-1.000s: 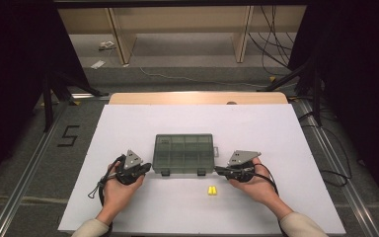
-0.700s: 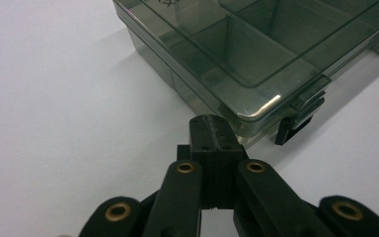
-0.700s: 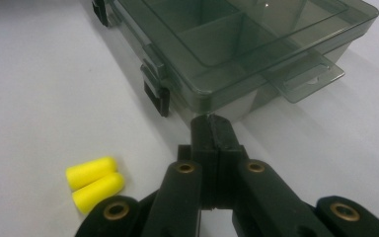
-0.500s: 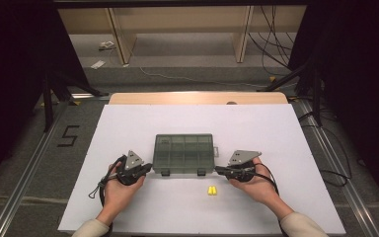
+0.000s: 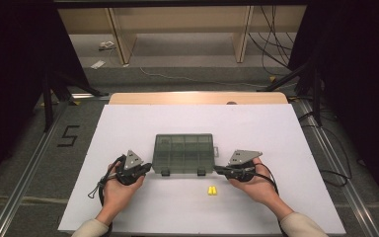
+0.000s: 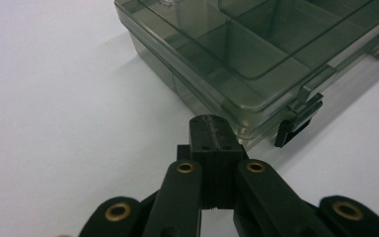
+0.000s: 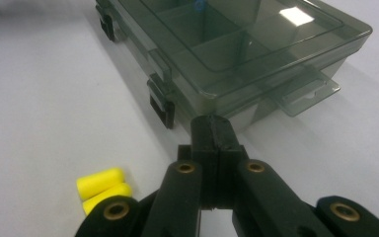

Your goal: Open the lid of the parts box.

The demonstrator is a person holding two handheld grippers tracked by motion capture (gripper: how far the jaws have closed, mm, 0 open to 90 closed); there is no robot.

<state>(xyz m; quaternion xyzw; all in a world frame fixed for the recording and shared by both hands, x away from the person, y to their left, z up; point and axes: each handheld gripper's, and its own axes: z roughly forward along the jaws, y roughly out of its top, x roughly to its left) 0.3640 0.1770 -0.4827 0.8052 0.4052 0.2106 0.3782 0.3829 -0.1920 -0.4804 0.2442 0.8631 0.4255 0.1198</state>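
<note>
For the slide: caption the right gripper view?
Shut right claw at the closed compartment box's corner, two yellow earplugs beside it.

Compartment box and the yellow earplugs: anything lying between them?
Nothing: between the compartment box and the yellow earplugs lies bare white table sheet, seen in the high view and right gripper view.

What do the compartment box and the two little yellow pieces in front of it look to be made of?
Compartment box: apparently hard, smoke-tinted clear plastic with a glossy finish; the dividers show through the lid and a light glints off it. Its latches look like opaque black plastic. Yellow pieces: probably soft foam, matte with rounded ends, like earplugs.
</note>
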